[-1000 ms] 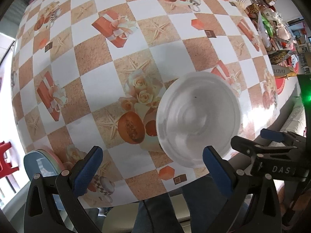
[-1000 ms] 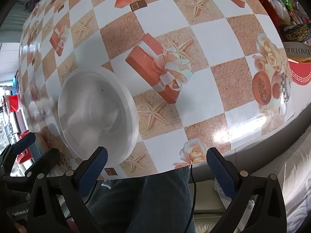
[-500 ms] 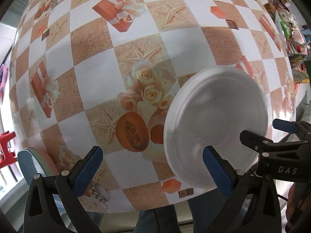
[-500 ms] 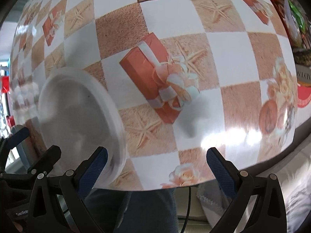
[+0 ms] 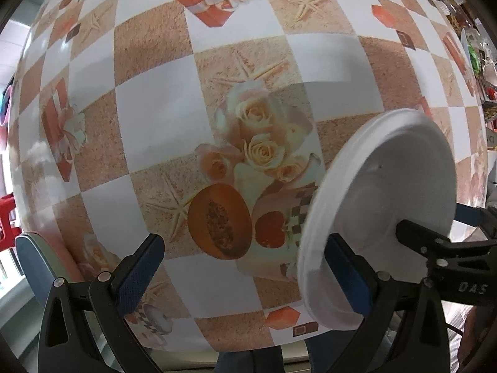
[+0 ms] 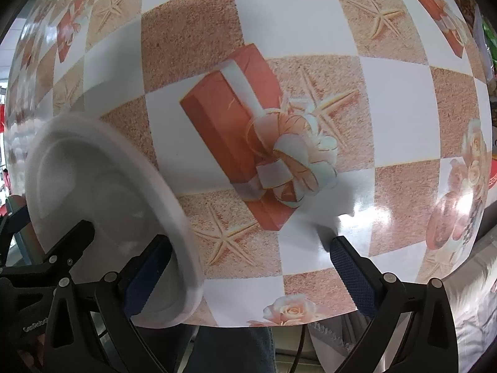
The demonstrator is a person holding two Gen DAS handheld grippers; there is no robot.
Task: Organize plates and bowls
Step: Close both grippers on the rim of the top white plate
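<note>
Reaching for the white plate (image 5: 385, 205) on the counter (image 5: 161, 115); both grippers' jaws wide open, empty; next, close on its rim

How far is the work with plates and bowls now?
Done: nothing visibly sorted; no stack shows. In hand: nothing; left tongs and right tongs are open, flanking the one white plate near the table edge. Left: grasp and place it; bowls are not in view.
</note>
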